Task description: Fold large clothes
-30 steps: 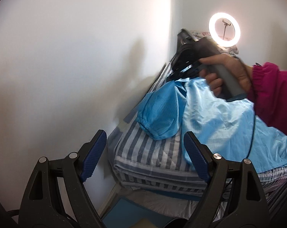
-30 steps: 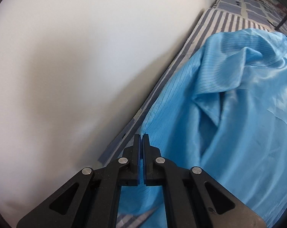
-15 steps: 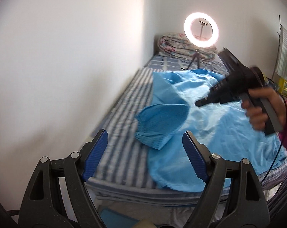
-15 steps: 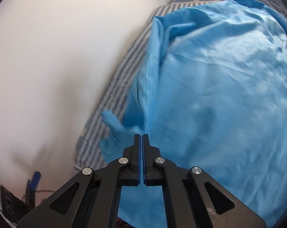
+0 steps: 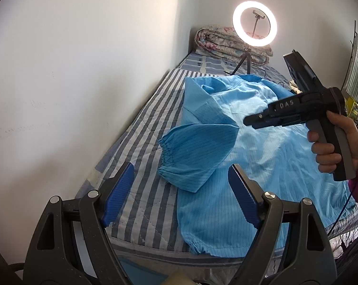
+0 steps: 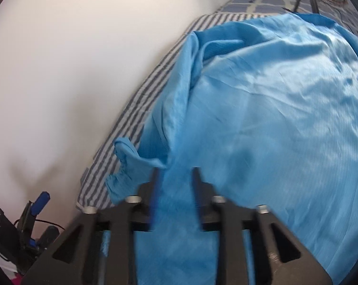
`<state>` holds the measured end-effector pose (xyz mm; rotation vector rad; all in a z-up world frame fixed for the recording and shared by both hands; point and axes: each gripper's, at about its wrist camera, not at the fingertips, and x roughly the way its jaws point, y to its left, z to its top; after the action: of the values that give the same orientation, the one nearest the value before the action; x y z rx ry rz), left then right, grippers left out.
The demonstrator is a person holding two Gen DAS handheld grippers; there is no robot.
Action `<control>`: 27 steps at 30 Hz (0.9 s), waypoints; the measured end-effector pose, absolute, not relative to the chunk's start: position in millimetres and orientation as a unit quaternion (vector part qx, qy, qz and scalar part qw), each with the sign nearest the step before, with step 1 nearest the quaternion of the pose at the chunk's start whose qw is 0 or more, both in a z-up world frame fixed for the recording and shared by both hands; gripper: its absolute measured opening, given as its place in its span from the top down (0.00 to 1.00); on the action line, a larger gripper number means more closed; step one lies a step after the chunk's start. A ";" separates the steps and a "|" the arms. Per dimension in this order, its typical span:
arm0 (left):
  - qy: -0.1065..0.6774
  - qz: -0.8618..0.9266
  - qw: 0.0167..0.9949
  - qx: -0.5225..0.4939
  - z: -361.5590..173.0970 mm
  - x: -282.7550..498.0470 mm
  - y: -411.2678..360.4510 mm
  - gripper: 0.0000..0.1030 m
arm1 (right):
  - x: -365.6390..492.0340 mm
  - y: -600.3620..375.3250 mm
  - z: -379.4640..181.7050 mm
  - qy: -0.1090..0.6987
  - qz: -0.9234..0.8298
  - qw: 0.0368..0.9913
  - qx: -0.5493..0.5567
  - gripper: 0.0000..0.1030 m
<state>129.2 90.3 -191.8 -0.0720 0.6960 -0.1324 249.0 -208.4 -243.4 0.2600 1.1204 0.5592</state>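
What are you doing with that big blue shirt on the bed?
A person is folding a big blue garment spread on a striped bed, with a pincher tool in each hand. One sleeve already lies folded across the body. The right gripper is open just above the cloth, holding nothing. The left gripper is open too, waiting near the foot of the bed. A ring light glows at the far end.

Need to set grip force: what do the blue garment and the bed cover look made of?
Blue garment: thin, smooth woven synthetic by the look, with a slight sheen, a fine grid of dark lines and soft creases; likely slippery. Bed cover: matte striped fabric, seemingly quilted cotton, with stitch lines across the stripes.
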 end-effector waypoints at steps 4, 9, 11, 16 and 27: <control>0.355 -0.075 0.931 -0.047 -201.6 147.0 99.1 0.15 | 265.7 -188.0 -246.2 0.524 0.269 0.800 0.117 0.60; 0.368 -0.087 0.924 -0.049 -218.4 173.6 104.7 0.15 | 282.7 -167.5 -261.1 0.545 0.257 0.791 0.103 0.60; 0.375 -0.093 0.921 -0.051 -227.0 184.5 105.7 0.15 | 284.7 -166.1 -268.6 0.553 0.262 0.783 0.109 0.90; 0.391 -0.108 0.912 -0.064 -244.5 208.1 110.0 0.15 | 276.4 -178.9 -279.8 0.567 0.279 0.763 0.135 0.99; 0.393 -0.142 0.905 -0.082 -248.9 218.3 111.0 0.15 | 196.7 -213.3 -312.3 0.616 0.296 0.715 0.147 0.99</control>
<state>218.3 111.0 -248.9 -0.1703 0.8110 -0.2932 196.7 -213.3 -312.3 0.3260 1.3633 0.6558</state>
